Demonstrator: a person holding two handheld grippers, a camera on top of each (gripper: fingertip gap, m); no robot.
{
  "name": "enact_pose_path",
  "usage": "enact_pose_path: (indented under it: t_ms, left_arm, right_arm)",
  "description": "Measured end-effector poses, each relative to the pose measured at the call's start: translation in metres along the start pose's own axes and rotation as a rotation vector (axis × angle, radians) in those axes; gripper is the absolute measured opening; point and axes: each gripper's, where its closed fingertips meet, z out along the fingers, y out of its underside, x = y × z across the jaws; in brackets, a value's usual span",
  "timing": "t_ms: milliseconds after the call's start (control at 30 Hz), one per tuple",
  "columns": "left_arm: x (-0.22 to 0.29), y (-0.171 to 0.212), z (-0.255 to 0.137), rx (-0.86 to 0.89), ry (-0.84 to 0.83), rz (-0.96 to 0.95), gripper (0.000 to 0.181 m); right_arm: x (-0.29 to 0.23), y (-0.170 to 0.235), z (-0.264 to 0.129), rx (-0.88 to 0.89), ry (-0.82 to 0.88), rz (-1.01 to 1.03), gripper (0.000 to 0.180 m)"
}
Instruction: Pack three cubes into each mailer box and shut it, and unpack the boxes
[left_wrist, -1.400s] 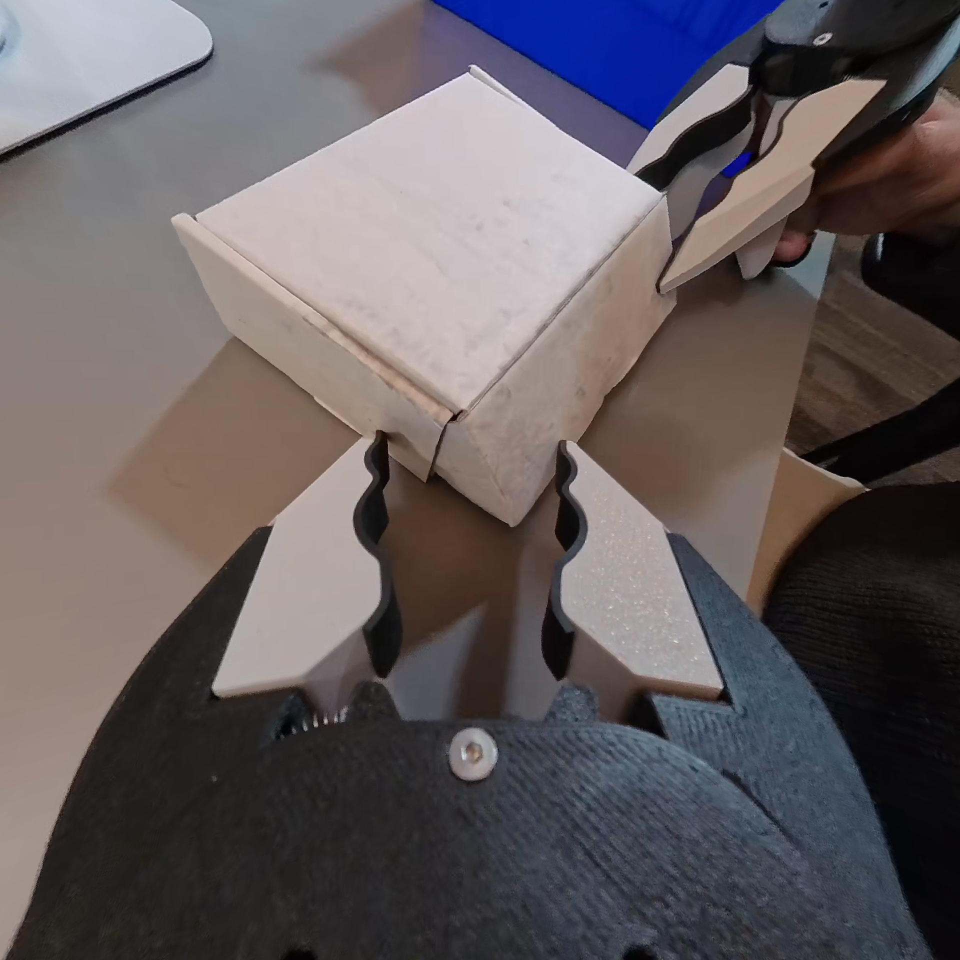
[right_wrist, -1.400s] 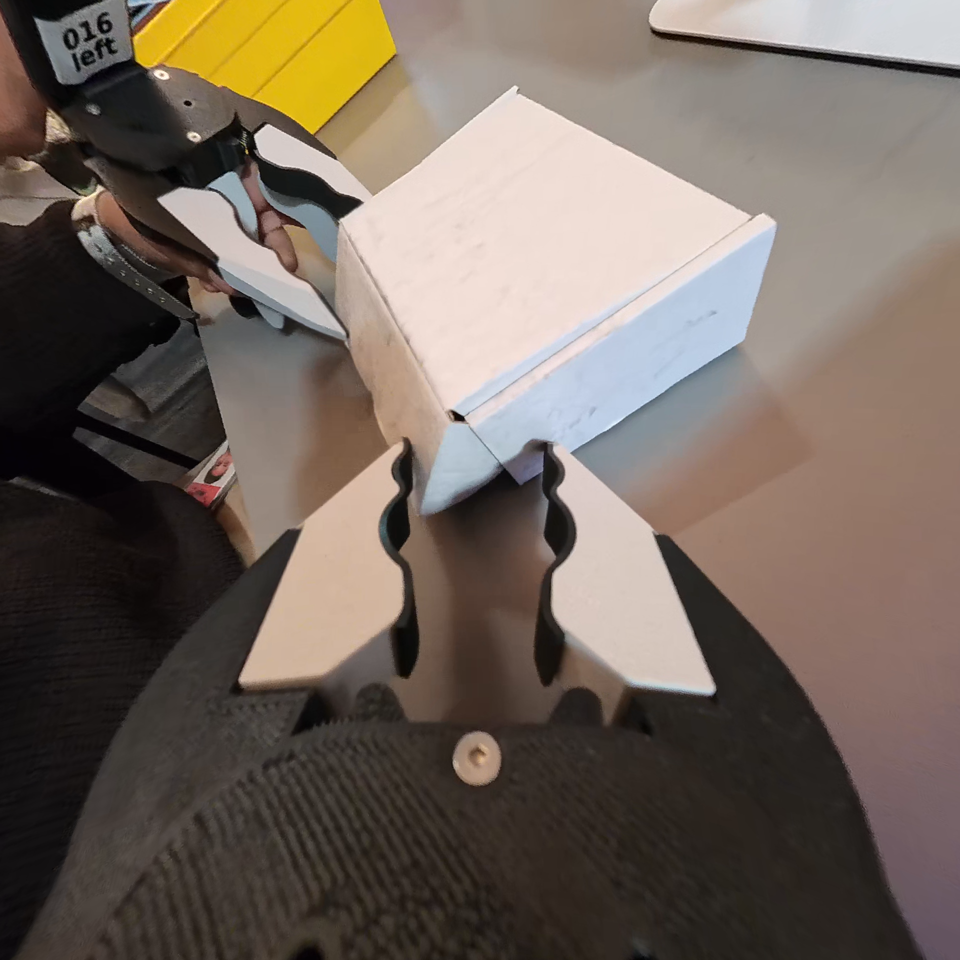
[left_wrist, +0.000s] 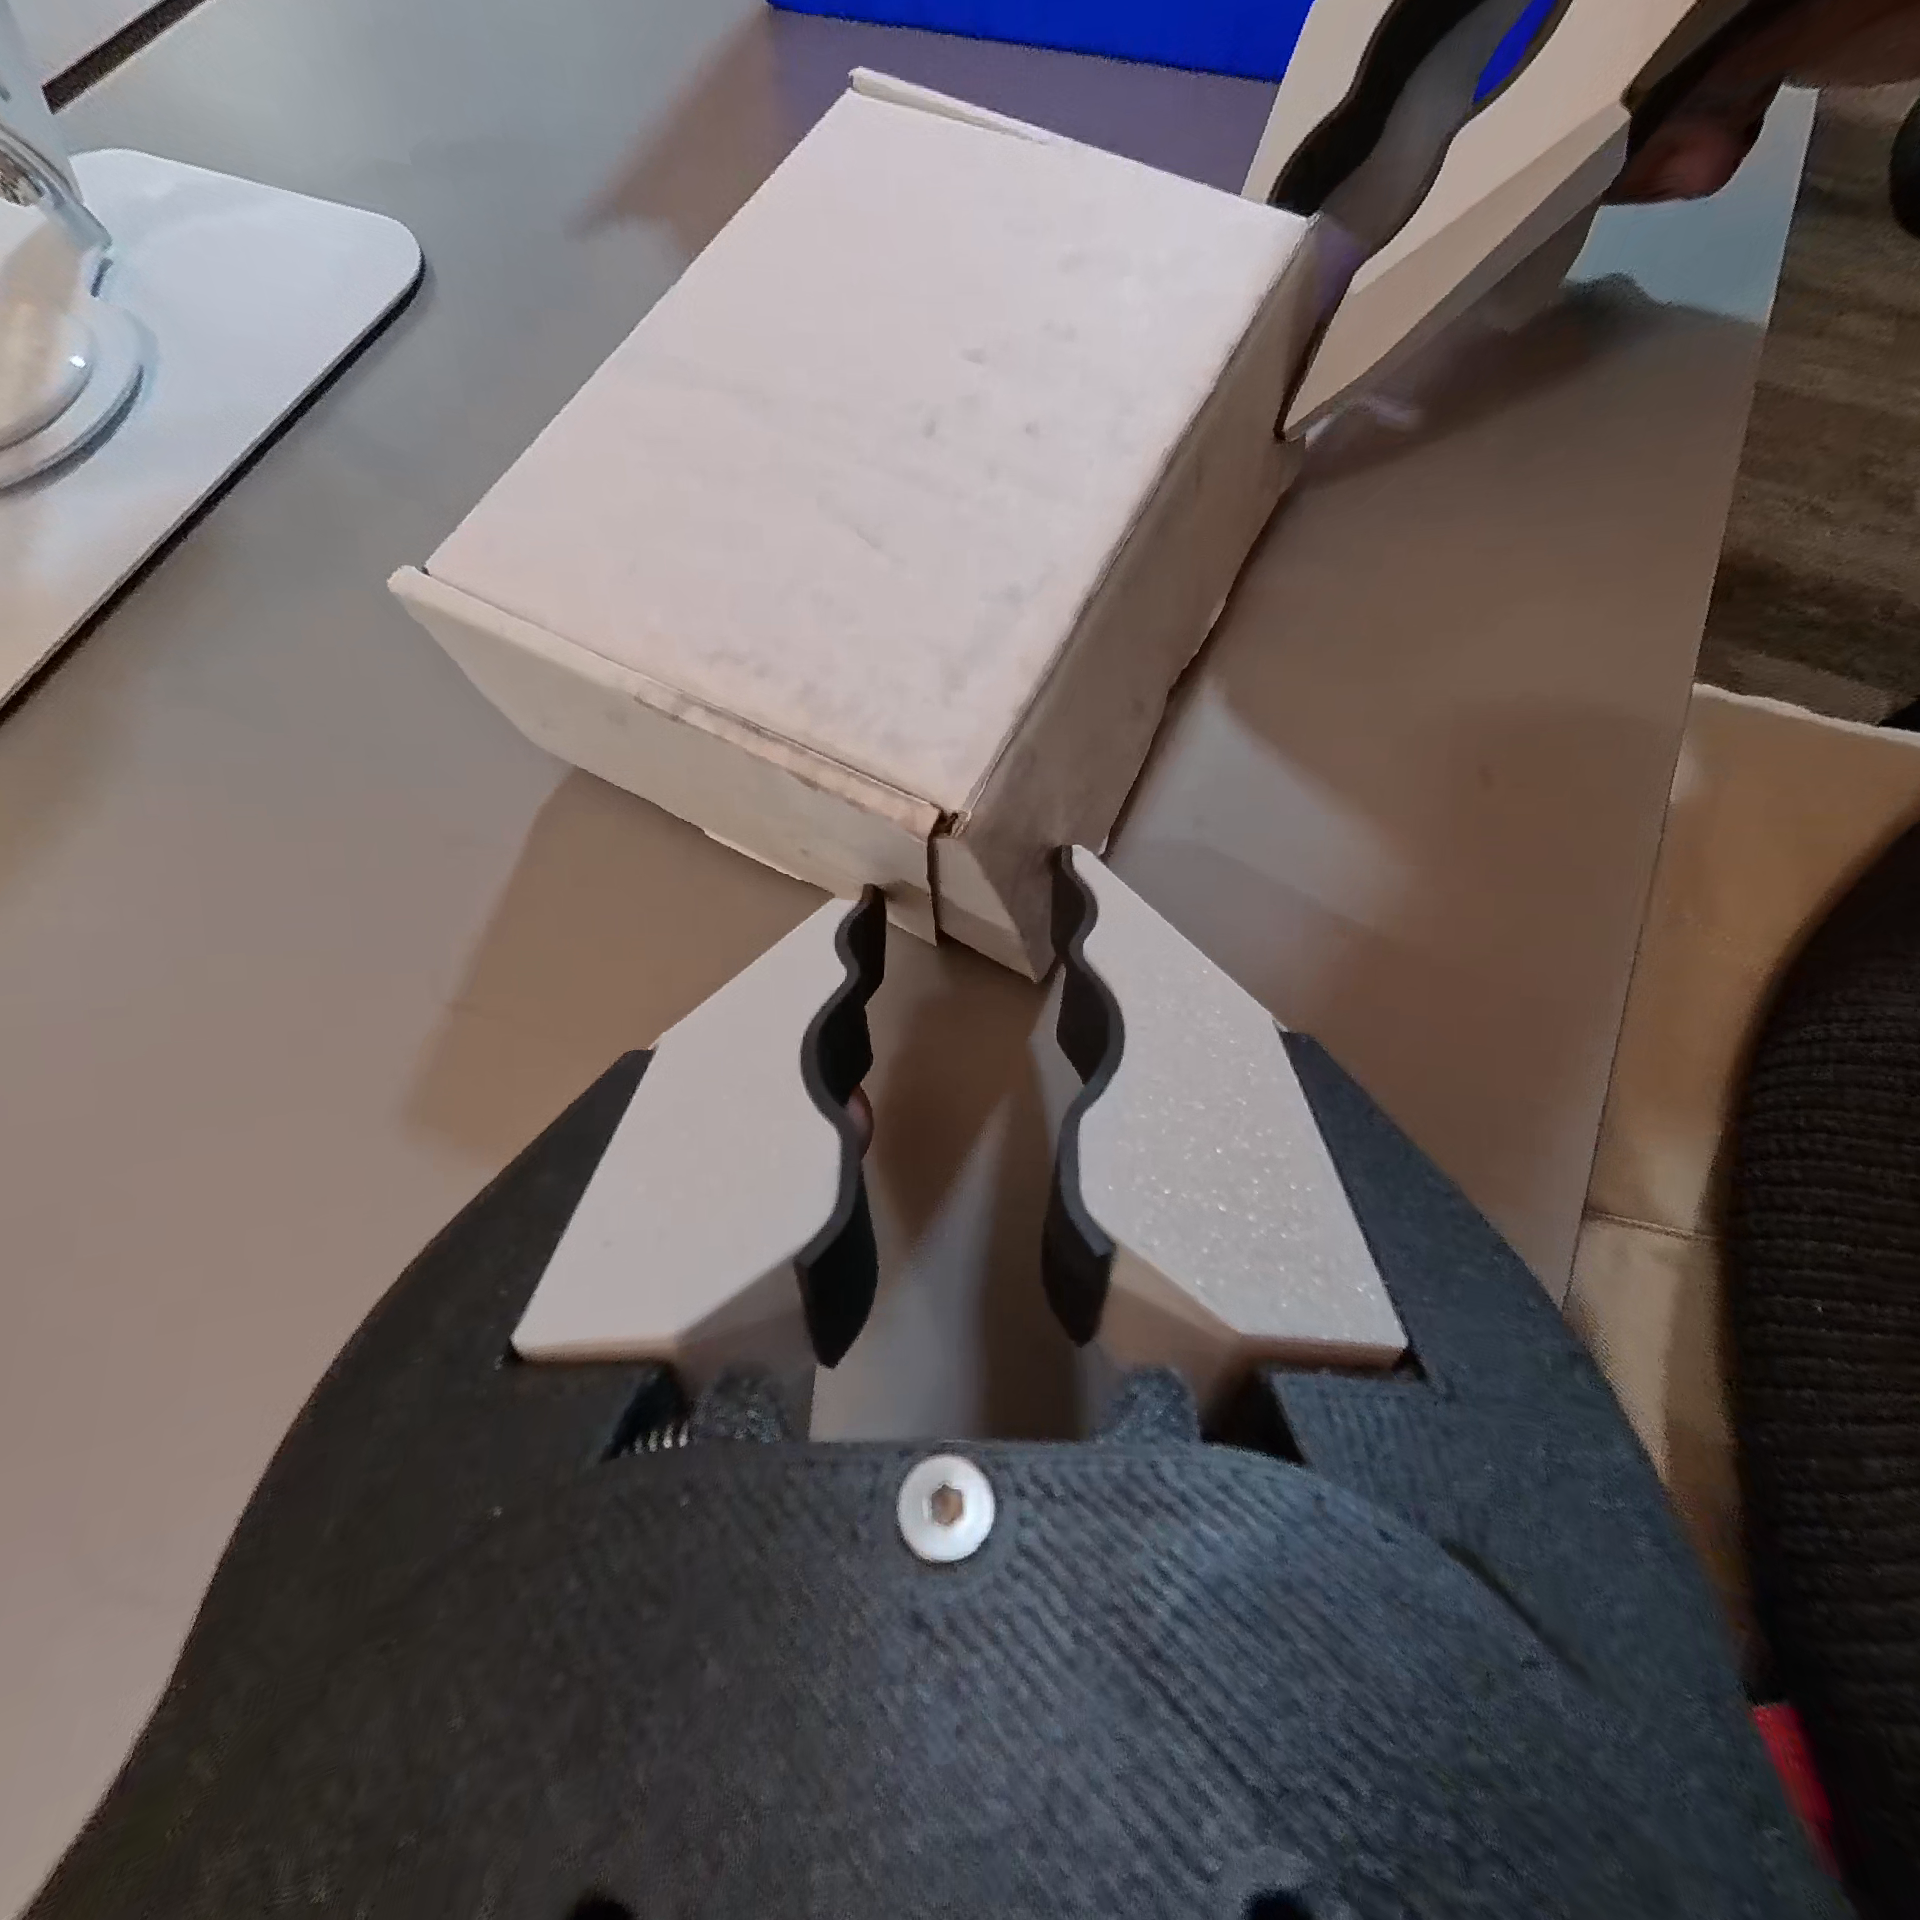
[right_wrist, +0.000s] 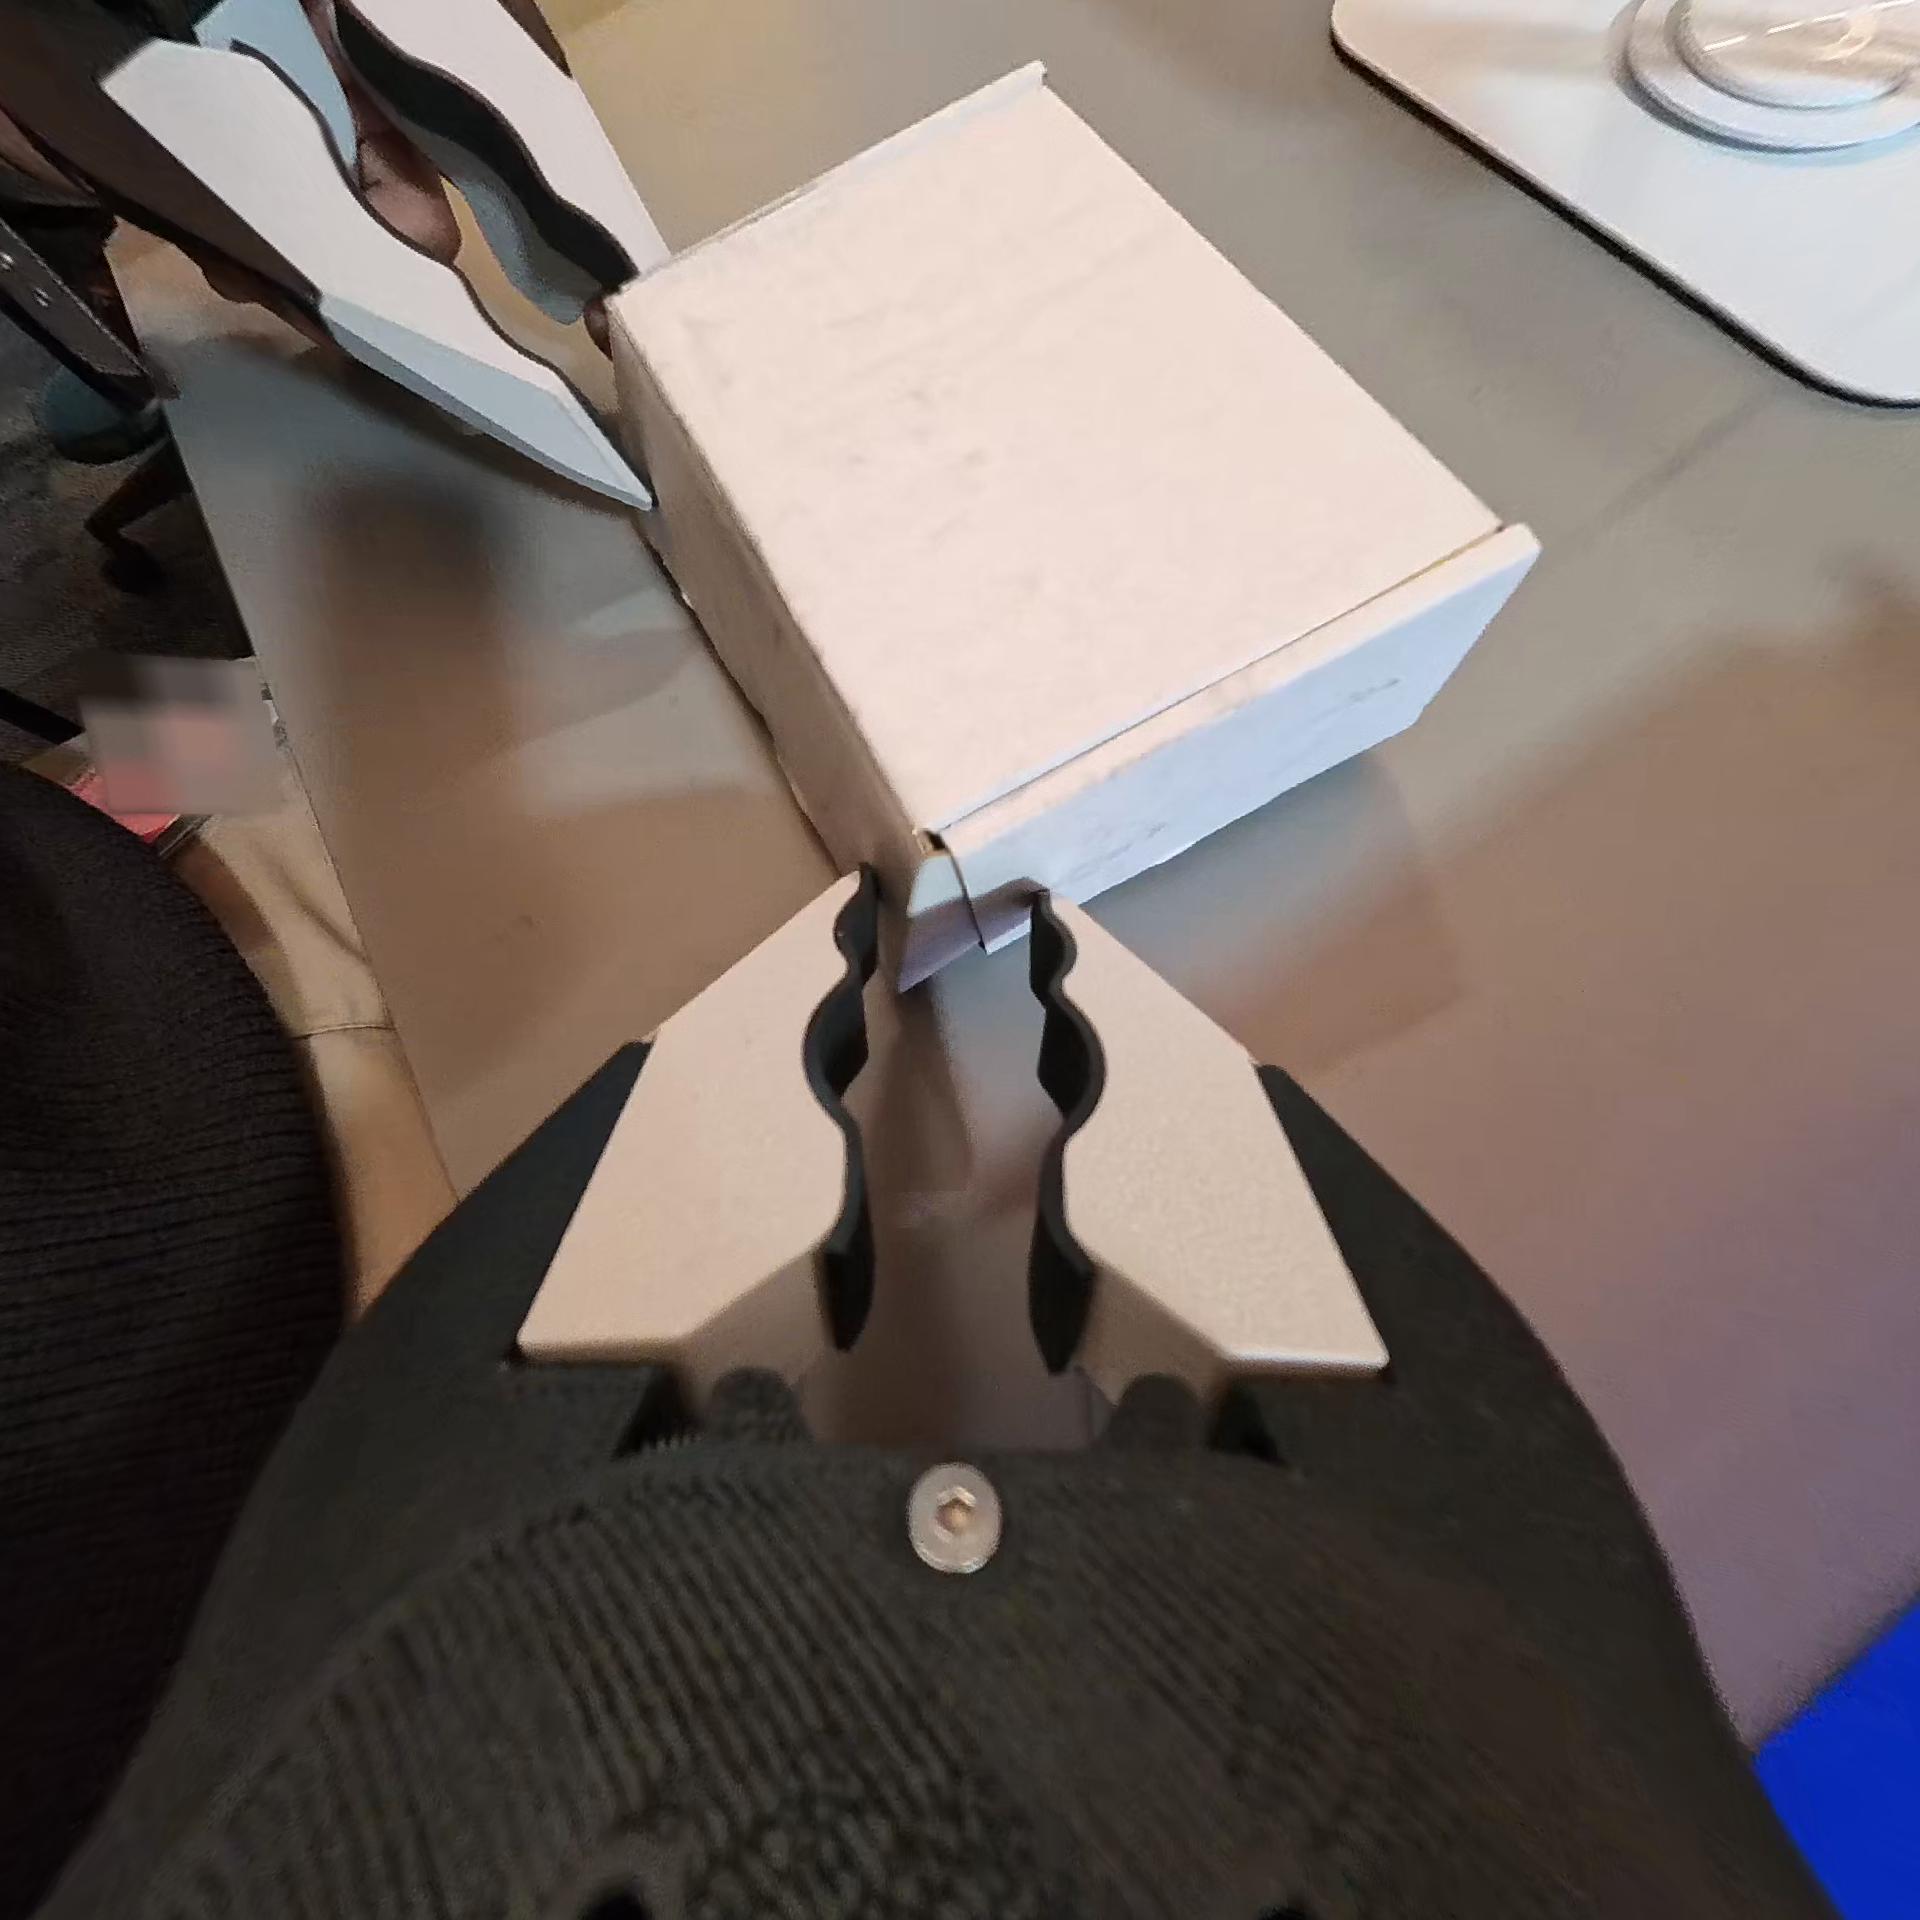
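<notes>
A closed white mailer box (left_wrist: 883, 468) sits on the grey table (left_wrist: 260, 987); no cubes show. My left gripper (left_wrist: 966, 883) is shut on the box's near corner, one fingertip on the front face and one on the side. My right gripper (right_wrist: 954, 894) is shut on the other near corner of the box (right_wrist: 1039, 468). Each gripper also shows in the other's view: the right one (left_wrist: 1299, 312) at the box's far right corner, the left one (right_wrist: 623, 384) at its far left corner. I cannot tell whether the box rests on the table or hangs just above it.
A white monitor base (left_wrist: 208, 312) lies beyond the box, also in the right wrist view (right_wrist: 1714, 208). A blue bin (left_wrist: 1039, 31) stands at the back. The table edge (left_wrist: 1714, 727) runs close on the side, with a brown carton (left_wrist: 1787, 935) and a dark sleeve (right_wrist: 125, 1143) past it. Left tips to right tips: about 15 centimeters.
Both grippers have narrowed from wide open onto the box's near corners. The box and grippers have shifted toward the monitor base.
</notes>
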Motion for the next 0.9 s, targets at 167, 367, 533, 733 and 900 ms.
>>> enact_pose_path:
  t_ms: [167,367,533,733,900]
  left_arm:
    - [0.002,0.001,0.0,-0.006,0.008,0.007,0.031]
    - [0.012,0.006,-0.007,-0.004,0.103,-0.02,0.034]
    - [-0.011,-0.002,-0.009,0.049,-0.039,-0.05,0.127]
    - [-0.008,-0.006,0.011,-0.004,-0.014,0.07,0.148]
    - [-0.031,-0.009,0.018,-0.013,-0.083,0.068,0.155]
  right_arm:
    - [-0.001,0.001,0.0,-0.007,0.004,-0.012,0.028]
    - [-0.003,-0.001,-0.002,0.038,-0.044,0.018,0.029]
    - [0.0,0.0,-0.001,0.049,-0.029,-0.004,0.023]
    - [0.001,-0.004,0.003,0.073,-0.018,-0.006,0.029]
    - [-0.001,-0.002,0.004,0.068,-0.023,-0.011,0.028]
